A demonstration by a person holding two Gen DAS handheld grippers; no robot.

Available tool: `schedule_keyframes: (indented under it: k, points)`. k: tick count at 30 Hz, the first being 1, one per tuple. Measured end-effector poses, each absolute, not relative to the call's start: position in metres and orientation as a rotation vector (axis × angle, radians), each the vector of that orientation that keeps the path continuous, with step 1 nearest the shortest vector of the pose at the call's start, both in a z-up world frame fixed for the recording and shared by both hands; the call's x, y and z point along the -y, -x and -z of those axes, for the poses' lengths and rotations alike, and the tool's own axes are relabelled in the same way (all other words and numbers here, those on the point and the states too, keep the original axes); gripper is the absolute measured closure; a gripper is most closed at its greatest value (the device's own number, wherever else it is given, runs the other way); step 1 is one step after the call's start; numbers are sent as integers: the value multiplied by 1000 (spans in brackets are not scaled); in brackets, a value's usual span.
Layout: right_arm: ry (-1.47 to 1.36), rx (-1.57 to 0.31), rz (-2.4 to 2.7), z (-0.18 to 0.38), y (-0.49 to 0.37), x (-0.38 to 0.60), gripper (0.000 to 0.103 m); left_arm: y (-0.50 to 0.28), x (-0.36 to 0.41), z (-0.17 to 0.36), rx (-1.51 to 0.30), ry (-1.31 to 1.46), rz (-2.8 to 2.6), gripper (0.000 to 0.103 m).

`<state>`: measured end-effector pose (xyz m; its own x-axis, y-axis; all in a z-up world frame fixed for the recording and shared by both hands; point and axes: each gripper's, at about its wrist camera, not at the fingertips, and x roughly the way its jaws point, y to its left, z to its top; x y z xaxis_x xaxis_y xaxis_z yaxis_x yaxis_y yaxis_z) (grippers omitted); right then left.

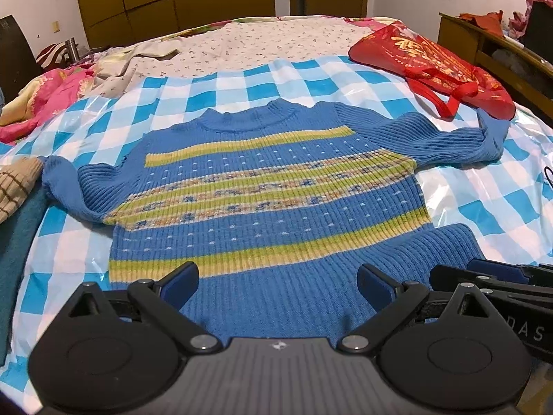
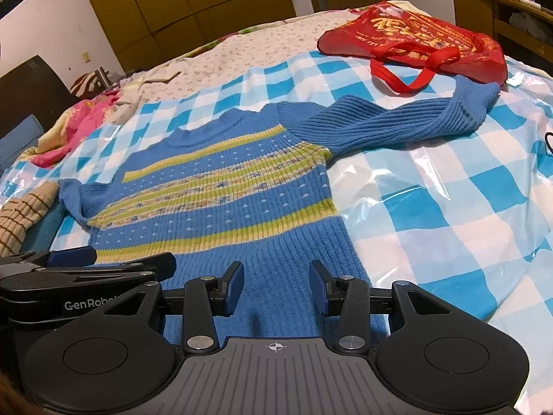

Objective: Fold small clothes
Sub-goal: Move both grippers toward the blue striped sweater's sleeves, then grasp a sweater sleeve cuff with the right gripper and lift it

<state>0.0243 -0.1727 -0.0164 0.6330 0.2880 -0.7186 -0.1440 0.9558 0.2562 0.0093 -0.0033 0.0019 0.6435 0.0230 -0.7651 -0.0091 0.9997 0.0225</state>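
A blue knitted sweater (image 1: pixel 269 186) (image 2: pixel 214 186) with yellow-green stripes lies face up and spread flat on a blue-and-white checked plastic sheet (image 1: pixel 484 200) (image 2: pixel 449 190). Its right sleeve (image 1: pixel 432 138) (image 2: pixel 397 121) stretches out toward a red bag, and the left sleeve (image 1: pixel 69 186) lies bent at the sheet's left edge. My left gripper (image 1: pixel 278 276) hovers over the hem with its jaws wide open and nothing between them. My right gripper (image 2: pixel 276 280) stands just to its right over the hem's right part, jaws partly apart and open, with only knit below.
A red carrier bag (image 1: pixel 432 62) (image 2: pixel 414 31) lies at the far right of the bed. A beige striped garment (image 1: pixel 17 183) on teal cloth (image 1: pixel 17 259) sits at the left edge, a pink quilt (image 1: pixel 52 97) behind it. A wooden cabinet (image 1: pixel 484 41) flanks the bed's right side.
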Motion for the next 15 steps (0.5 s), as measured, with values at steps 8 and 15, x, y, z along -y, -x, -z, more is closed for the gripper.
schedule_keyframes:
  k: [8,15]
  points:
    - [-189,-836,-194,16,-43,198,62,-33,21,4,-882,5,32,0]
    - [-155,-770,-22,13,-103,250,61,-70,46,7,-886,36,83,0]
